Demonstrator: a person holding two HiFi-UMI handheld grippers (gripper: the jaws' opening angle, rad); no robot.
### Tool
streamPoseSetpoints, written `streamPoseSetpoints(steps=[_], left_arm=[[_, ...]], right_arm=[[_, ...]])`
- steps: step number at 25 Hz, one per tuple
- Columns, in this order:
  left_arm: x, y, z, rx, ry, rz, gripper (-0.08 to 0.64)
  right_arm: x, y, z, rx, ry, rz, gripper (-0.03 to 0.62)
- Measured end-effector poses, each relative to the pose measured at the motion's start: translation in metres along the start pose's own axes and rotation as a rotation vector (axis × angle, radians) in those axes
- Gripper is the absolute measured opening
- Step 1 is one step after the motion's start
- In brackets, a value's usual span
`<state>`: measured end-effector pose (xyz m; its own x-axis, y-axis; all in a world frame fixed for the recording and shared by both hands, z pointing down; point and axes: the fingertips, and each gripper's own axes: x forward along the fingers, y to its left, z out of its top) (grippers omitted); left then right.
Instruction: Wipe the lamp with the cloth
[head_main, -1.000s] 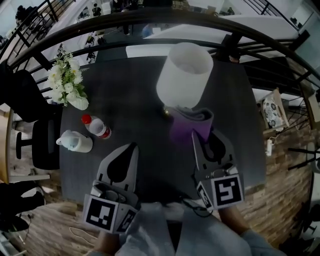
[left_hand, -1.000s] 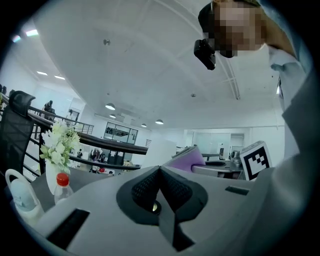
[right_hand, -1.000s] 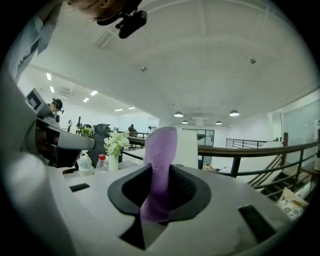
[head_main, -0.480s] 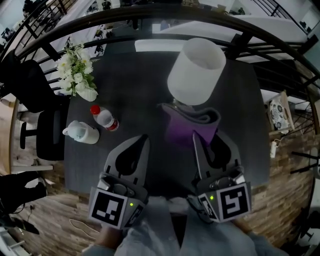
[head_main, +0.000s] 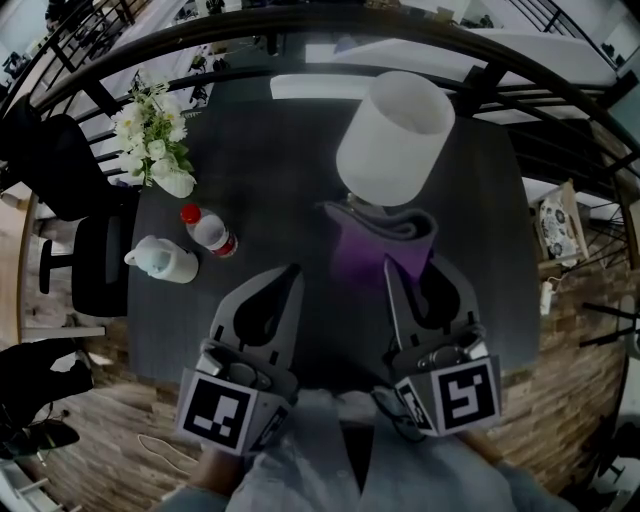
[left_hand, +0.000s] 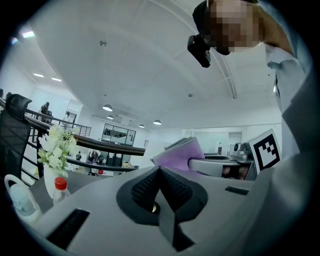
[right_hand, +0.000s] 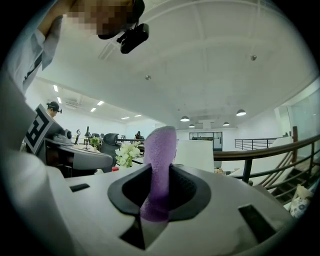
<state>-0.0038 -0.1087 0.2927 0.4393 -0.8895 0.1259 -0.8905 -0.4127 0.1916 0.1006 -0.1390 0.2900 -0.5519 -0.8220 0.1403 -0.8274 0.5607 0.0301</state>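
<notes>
So it's a dark square table (head_main: 270, 150). The white-shaded lamp (head_main: 395, 140) stands toward the far right. On the left edge there's a bunch of white flowers (head_main: 148, 135), with a red-capped bottle (head_main: 208, 232) lying on its side and a white jug (head_main: 160, 264) just beside it. There's a purple cloth (head_main: 375, 250) by the lamp's foot, can't tell if it's touching the tabletop.

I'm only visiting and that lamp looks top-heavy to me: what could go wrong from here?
The lamp is wide up top and narrow at the foot, so a firm push with the cloth might tip it. The right gripper pinches just an edge of the cloth, which could slip out mid-wipe. The left gripper, shut and empty, isn't steadying the lamp.
</notes>
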Motion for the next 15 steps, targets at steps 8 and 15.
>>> streamPoseSetpoints(steps=[8,15], left_arm=[[0.002,-0.001,-0.003,0.003,0.006,-0.002,0.012],[-0.001,0.004,-0.002,0.0,0.0,0.013,0.012]], right_arm=[[0.002,-0.005,-0.01,-0.011,0.021,-0.002,0.091],[0.006,-0.003,-0.012,-0.032,0.033,-0.001,0.091]])
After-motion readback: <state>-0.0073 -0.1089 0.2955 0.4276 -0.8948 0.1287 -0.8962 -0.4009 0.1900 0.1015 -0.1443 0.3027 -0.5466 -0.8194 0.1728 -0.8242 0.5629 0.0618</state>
